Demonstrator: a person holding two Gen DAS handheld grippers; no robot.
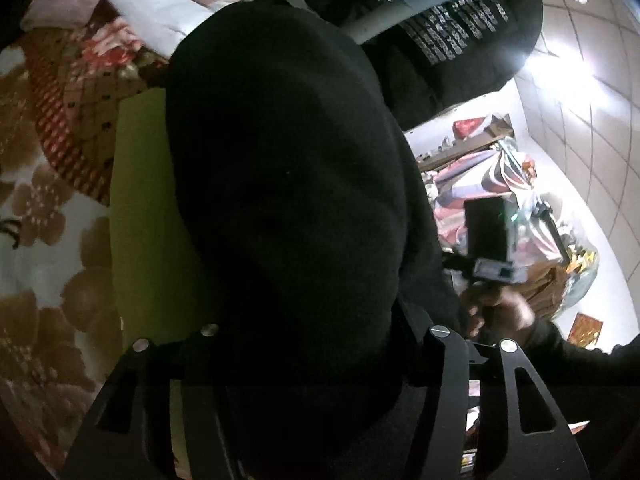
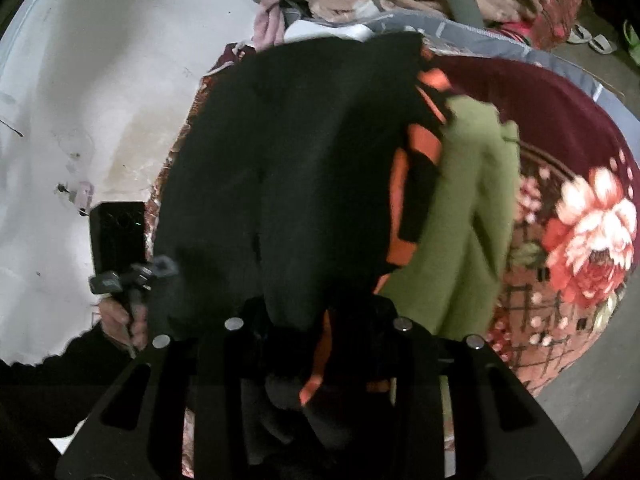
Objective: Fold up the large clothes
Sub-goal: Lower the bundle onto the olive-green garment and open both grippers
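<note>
Black garment with orange lining (image 2: 304, 168) draped across the floral blanket (image 2: 580, 216) on the bed, overlapping a green garment (image 2: 464, 216). Right tongs (image 2: 320, 364) part closed, clamped on a bunched black-and-orange edge. Left tongs (image 1: 304, 360) about half open, buried in black cloth (image 1: 280, 184); grip impossible to tell. Risk of the left edge slipping free, skewing the fold; risk of snagging the green garment underneath.

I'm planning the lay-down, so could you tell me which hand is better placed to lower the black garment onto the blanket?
Probably the right: the black garment bunches at the right gripper, with the floral blanket visible ahead. The left gripper is buried in cloth, its grip unclear.
</note>
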